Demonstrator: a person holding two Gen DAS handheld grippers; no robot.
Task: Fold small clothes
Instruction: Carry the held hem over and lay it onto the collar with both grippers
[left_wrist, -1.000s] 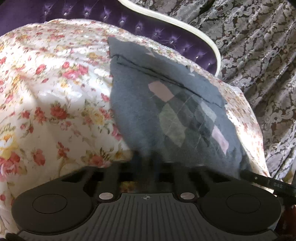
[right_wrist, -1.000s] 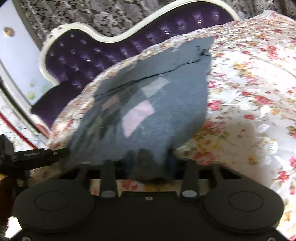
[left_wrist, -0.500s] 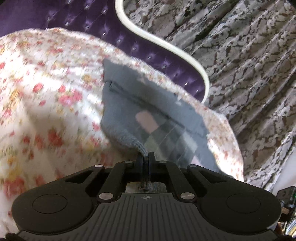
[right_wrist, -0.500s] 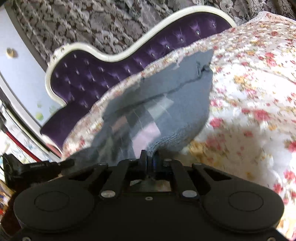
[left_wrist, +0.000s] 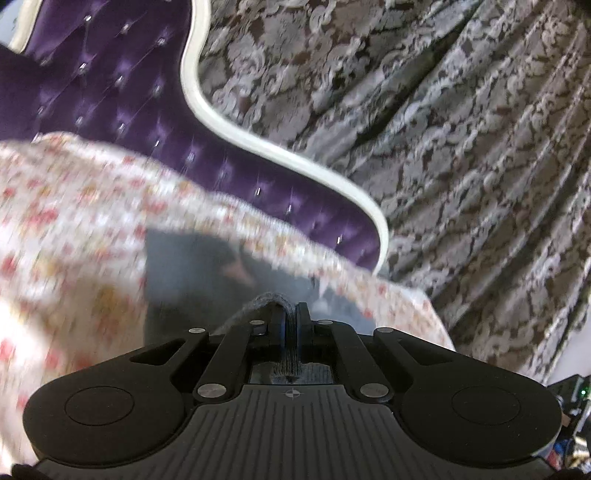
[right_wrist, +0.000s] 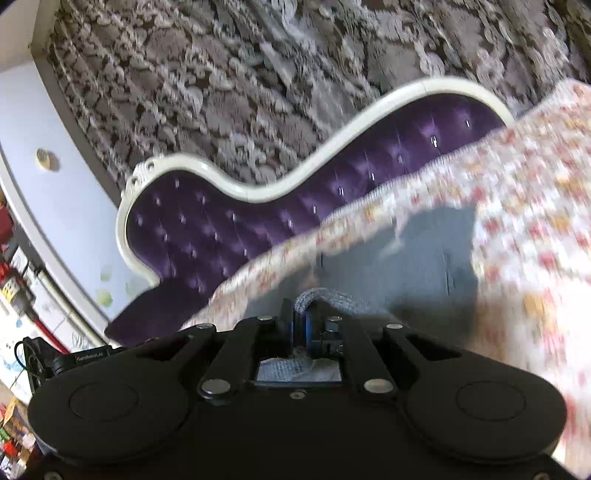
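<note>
Two claws each grip one near corner of the grey knit garment, whose far part lies on the floral bedspread below the purple tufted headboard. Risk, as judged: only a thin strip of knit sits between the pads, so uneven pulling could slip a corner free or skew the fold. Left claw: nearly closed, pinching the knit edge. Right claw: likewise narrow, clamped on a bunched corner.
</note>
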